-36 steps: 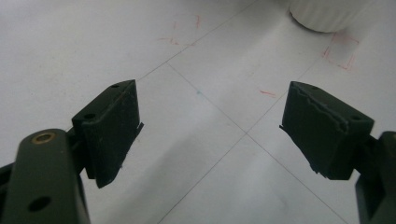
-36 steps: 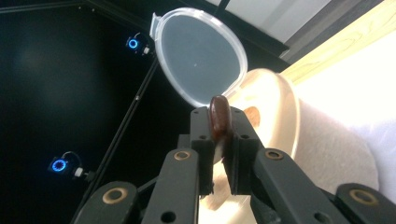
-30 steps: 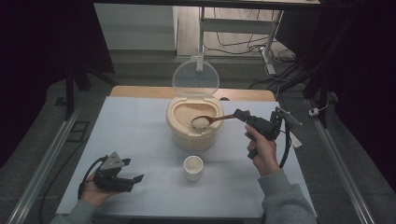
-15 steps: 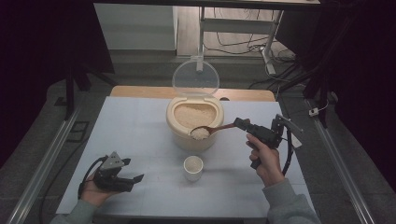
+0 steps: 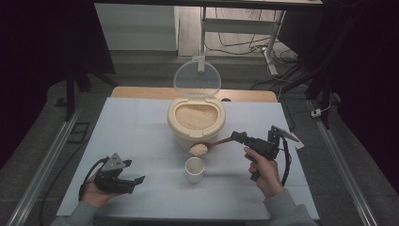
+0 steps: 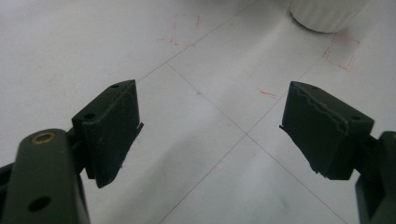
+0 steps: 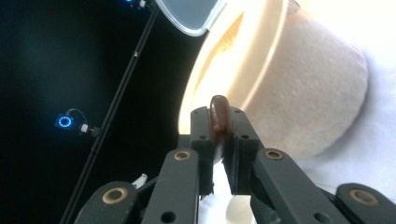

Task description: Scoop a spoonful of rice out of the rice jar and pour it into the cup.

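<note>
Gripping a rice-laden spoon (image 5: 207, 147) above the cup (image 5: 194, 168), right tongs (image 5: 237, 137); left tongs (image 5: 136, 181) released

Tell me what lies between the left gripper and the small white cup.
Nothing: in the high view, bare white table separates the left gripper from the cup.

We see a white table top (image 5: 141, 127) in the middle of the high view, with a wooden edge (image 5: 141, 92) along its far side. Grey floor (image 5: 42, 127) surrounds it. Two metal rails (image 5: 42, 174) run beside the table, at lower left and lower right. At the top centre stands a metal frame (image 5: 240, 21), with black cables (image 5: 244, 47) on the floor under it. Both upper corners are very dark; maybe curtains hang there.
</note>
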`<state>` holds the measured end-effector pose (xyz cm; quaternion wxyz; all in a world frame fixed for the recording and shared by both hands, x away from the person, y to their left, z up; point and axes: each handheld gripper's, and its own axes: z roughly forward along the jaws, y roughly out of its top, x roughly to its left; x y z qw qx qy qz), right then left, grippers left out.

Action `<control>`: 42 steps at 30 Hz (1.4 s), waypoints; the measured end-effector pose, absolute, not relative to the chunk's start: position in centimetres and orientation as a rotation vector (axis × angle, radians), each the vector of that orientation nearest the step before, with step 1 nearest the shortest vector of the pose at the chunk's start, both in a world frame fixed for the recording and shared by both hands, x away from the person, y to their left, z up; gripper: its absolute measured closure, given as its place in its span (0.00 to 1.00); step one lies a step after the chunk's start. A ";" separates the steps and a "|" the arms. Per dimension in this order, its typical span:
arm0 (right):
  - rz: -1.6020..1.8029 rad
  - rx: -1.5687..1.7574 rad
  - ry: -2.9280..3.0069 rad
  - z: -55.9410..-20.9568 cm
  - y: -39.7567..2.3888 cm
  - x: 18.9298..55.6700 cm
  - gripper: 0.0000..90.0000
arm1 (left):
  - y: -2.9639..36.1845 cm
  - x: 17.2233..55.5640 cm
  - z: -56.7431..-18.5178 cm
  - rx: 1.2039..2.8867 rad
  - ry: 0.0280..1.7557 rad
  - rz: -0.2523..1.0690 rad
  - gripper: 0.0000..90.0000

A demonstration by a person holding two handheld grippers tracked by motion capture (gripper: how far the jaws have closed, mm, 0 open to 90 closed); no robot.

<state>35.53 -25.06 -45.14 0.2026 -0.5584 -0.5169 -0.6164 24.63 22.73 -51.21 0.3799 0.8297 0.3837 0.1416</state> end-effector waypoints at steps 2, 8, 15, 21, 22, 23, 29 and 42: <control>-1.712 -1.558 -1.448 -45.5 -25.1 35.4 0.93 | 22.7 24.6 -51.2 2.119 0.979 0.362 0.21; -1.689 -1.566 -1.501 -46.1 -24.9 35.2 0.93 | 22.7 24.6 -51.2 2.122 0.977 0.363 0.21; -1.677 -1.566 -1.572 -46.1 -24.5 35.3 0.93 | 22.7 24.6 -51.2 2.124 0.975 0.361 0.22; -1.669 -1.573 -1.621 -46.0 -24.3 35.4 0.93 | 22.7 24.6 -51.2 2.125 0.974 0.361 0.22; -1.670 -1.571 -1.631 -45.9 -24.3 35.4 0.93 | 22.7 24.6 -51.2 2.124 0.974 0.361 0.22; -1.676 -1.574 -1.637 -45.9 -24.2 35.4 0.93 | 22.7 24.6 -51.2 2.124 0.974 0.361 0.22; -1.683 -1.558 -1.713 -45.2 -24.0 35.2 0.93 | 22.7 24.6 -51.3 2.125 0.974 0.360 0.22; -1.722 -1.528 -1.812 -44.6 -23.5 34.7 0.93 | 22.7 24.6 -51.3 2.125 0.975 0.362 0.22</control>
